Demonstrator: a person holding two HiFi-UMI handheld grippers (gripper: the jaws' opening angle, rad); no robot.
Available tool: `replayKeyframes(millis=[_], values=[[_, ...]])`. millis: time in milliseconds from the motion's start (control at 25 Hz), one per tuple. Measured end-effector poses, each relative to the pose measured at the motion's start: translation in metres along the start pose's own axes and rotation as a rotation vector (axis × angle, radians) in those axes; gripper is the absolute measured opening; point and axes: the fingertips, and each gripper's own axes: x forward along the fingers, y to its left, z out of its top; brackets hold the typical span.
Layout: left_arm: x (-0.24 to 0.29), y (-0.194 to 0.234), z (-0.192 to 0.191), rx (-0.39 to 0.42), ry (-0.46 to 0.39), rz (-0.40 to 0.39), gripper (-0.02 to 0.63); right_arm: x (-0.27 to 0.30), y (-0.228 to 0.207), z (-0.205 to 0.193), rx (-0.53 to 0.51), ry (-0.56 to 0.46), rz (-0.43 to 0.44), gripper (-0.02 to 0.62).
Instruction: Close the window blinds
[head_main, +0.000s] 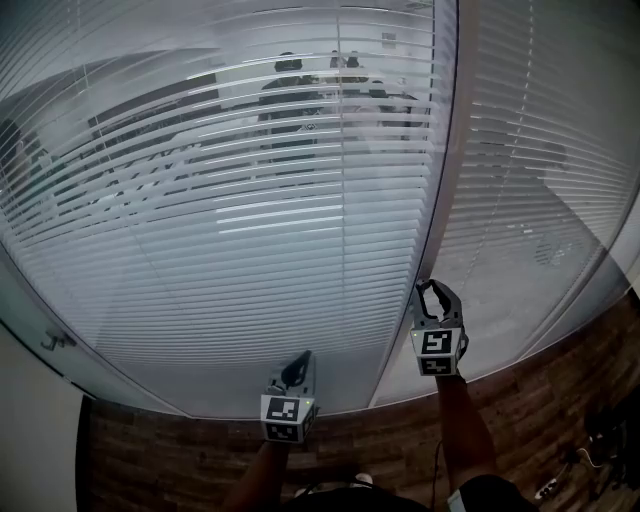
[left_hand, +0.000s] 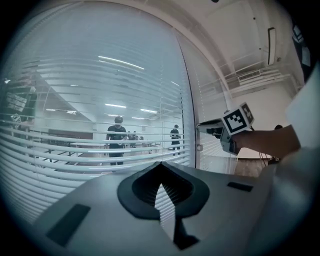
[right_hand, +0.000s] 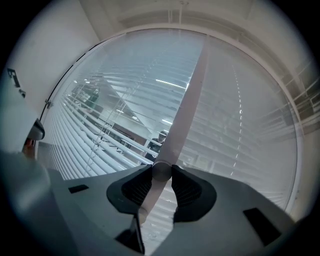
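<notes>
The window blinds (head_main: 250, 220) are filling nearly the whole head view, and on the wide left panel the slats are standing tilted apart enough that the room behind is showing through, so the closing is not yet done. The tilt wand (right_hand: 183, 114) is hanging along the seam between the two panels. The right gripper (right_hand: 161, 172) is pointing level at it, its fingers (right_hand: 139, 186) pressing the wand from both sides at a fairly wide spread. The left gripper (left_hand: 160, 166) is waiting low beside it, its jaws together with nothing between them. The step in hand looks to be twisting the wand. The next move is probably calling for more rolling of the right wrist, grip kept firm, until the slats are overlapping flat.
</notes>
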Motion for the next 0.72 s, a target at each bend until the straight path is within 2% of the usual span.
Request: replayKeyframes(millis=[200, 440, 560, 720], values=[[-0.001, 0.001, -0.009, 0.009, 0.03, 0.0, -0.005, -0.002, 0.004, 0.007, -0.216, 0.004, -0.003, 0.127], [-0.005, -0.001, 0.001, -0.005, 0.029, 0.018, -0.005, 0.002, 0.011, -0.008, -0.562, 0.017, -0.014, 0.127], [-0.001, -0.007, -0.009, 0.0, 0.037, 0.0, -0.005, 0.001, 0.01, -0.011, -0.74, 0.027, -0.041, 0.127], [-0.005, -0.008, -0.007, 0.003, 0.047, 0.002, -0.005, 0.001, 0.014, -0.013, -0.9, 0.024, -0.046, 0.127]])
